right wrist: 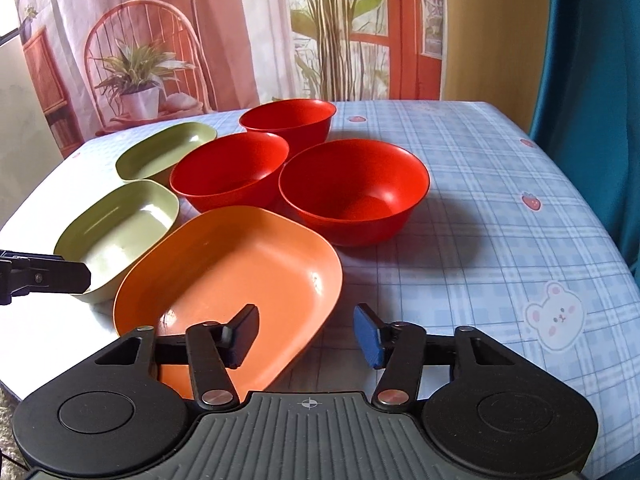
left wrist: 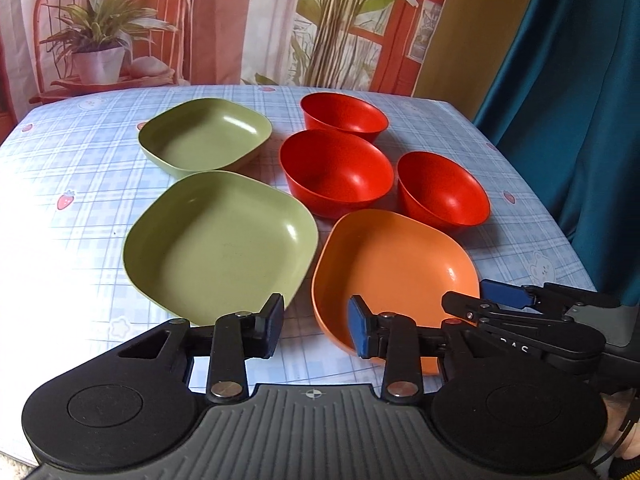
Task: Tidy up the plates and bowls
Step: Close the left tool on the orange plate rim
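Observation:
Two green square plates (left wrist: 220,244) (left wrist: 204,132) lie at the left, one behind the other. An orange plate (left wrist: 392,264) lies near the front, also in the right wrist view (right wrist: 228,268). Three red bowls (left wrist: 336,172) (left wrist: 440,192) (left wrist: 344,114) stand behind it. My left gripper (left wrist: 316,328) is open and empty, over the gap between the near green plate and the orange plate. My right gripper (right wrist: 306,334) is open and empty, astride the orange plate's near right rim. It shows from the side in the left wrist view (left wrist: 484,294).
The table (right wrist: 500,240) has a blue checked cloth with strawberry and bear prints. Its right part is bare cloth. A printed backdrop (left wrist: 240,20) hangs behind it and a teal curtain (left wrist: 580,120) hangs at the right.

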Demonstrator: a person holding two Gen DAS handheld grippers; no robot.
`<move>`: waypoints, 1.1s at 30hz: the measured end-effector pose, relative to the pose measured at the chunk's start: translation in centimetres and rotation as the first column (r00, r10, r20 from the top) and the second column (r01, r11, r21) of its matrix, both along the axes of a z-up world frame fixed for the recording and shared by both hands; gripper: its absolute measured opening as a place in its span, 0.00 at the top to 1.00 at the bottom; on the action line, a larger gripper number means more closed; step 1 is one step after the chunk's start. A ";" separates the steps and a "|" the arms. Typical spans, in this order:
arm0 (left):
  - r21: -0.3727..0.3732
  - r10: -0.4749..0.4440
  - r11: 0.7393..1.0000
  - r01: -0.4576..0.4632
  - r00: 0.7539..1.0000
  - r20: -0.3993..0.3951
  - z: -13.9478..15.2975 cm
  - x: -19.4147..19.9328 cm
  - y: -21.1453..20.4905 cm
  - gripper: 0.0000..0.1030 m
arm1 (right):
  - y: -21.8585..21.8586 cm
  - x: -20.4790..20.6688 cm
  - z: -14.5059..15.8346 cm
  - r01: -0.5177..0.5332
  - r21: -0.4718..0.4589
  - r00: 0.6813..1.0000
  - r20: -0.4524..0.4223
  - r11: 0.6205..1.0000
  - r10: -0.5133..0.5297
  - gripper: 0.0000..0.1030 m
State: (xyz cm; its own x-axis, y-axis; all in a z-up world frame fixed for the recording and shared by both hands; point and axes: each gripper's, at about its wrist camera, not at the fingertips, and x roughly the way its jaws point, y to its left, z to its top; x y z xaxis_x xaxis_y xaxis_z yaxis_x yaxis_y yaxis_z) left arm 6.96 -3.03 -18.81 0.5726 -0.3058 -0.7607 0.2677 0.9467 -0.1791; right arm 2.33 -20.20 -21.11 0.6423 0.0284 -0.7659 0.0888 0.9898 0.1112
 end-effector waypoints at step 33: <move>-0.030 -0.053 0.998 0.050 0.992 -0.111 -4.6 2.8 -1.9 0.83 | -0.9 0.5 -1.2 0.009 0.070 0.999 -0.033 0.998 -0.007 0.81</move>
State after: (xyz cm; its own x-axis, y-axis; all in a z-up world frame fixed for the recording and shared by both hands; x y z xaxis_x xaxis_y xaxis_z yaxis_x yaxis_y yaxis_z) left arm 9.79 -4.98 -23.44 0.4676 -0.3537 -0.8101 0.2927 0.9267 -0.2356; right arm 2.84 -21.06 -22.30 0.6172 0.0778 -0.7830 0.1013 0.9789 0.1772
